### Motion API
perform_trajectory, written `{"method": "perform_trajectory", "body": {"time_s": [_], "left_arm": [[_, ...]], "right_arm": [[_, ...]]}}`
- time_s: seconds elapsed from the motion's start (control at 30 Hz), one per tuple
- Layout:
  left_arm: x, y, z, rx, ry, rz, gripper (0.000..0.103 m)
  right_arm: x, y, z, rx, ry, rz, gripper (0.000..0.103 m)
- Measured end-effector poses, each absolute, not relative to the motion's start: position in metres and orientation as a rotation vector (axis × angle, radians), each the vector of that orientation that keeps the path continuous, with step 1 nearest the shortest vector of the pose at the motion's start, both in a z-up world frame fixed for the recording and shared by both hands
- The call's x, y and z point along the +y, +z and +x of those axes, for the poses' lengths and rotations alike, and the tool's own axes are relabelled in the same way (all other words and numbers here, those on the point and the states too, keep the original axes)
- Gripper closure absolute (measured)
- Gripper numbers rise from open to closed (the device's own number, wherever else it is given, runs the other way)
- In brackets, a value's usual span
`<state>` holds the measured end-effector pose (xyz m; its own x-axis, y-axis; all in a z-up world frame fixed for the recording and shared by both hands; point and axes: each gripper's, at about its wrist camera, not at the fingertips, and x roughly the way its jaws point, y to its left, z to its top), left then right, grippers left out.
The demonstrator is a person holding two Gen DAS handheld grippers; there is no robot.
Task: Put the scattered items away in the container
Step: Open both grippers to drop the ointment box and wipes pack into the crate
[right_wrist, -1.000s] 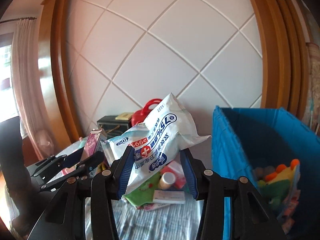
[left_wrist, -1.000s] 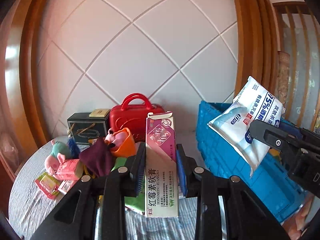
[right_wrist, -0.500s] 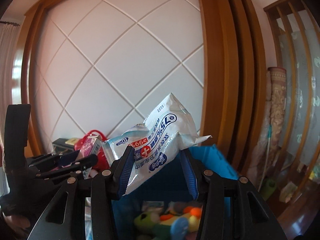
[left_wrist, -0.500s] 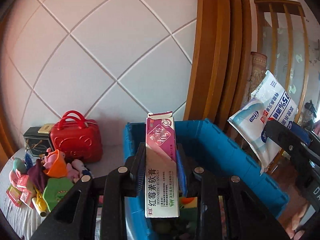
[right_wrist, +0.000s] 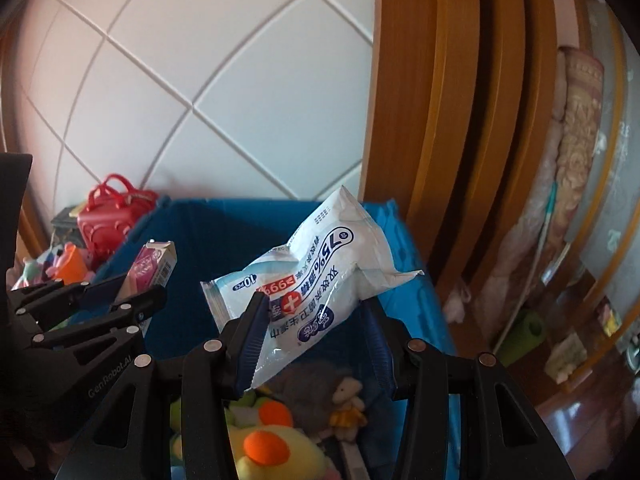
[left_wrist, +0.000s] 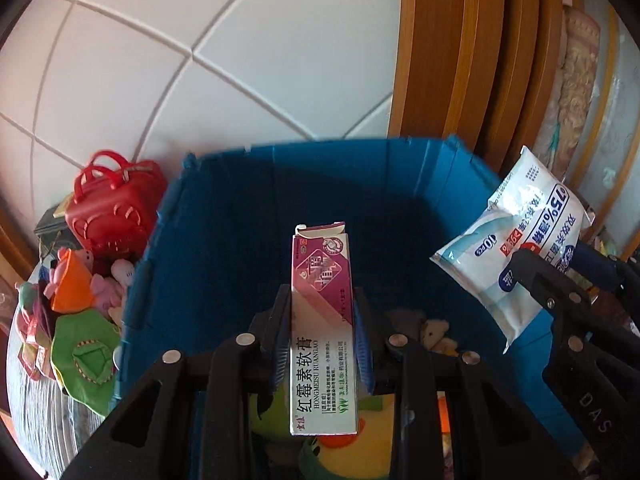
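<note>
Taking the blue crate (left_wrist: 224, 264) as the landmark and moving from its left: outside its left wall, on the table, lies the untidied heap, a red handbag (left_wrist: 114, 210) at the back with a green cloth pouch (left_wrist: 82, 360) and small pink plush toys (left_wrist: 106, 284) in front of it, all waiting their turn.

Over the crate's middle hangs the left gripper (left_wrist: 322, 344), its jaws pinched on the long sides of a pink and white ointment box (left_wrist: 322, 336). The carton stands upright along the fingers, probably so that it drops lengthwise into the opening.

Over the crate's right half, the right gripper (right_wrist: 316, 340) is clamped on the lower part of a white wet-wipe pack (right_wrist: 316, 280); the soft pack sags and tilts out above the pads. Under both grippers, inside the crate, lie a yellow plush duck (right_wrist: 264, 452) and a small bear (right_wrist: 346, 396), so both loads look poised for release.
</note>
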<state>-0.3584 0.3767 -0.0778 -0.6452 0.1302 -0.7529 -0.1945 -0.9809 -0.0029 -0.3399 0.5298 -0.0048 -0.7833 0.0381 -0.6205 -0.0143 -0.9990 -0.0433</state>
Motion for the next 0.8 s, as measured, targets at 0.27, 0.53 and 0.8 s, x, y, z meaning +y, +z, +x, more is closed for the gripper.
{"method": "perform_trajectory", "body": {"time_s": [0.27, 0.53, 0.8], "left_arm": [[0.39, -0.174, -0.377, 0.294, 2.465, -1.627, 0.075], [0.397, -0.175, -0.369, 0.338, 2.472, -1.602, 0.075], [0.391, -0.161, -0.376, 0.256, 2.513, -1.583, 0.053]], "right_arm": [[0.546, -0.097, -0.381, -0.064, 2.779, -1.375, 0.056], [0.55, -0.11, -0.38, -0.068, 2.738, -1.428, 0.056], [0.551, -0.102, -0.381, -0.074, 2.754, -1.408, 0.055]]}}
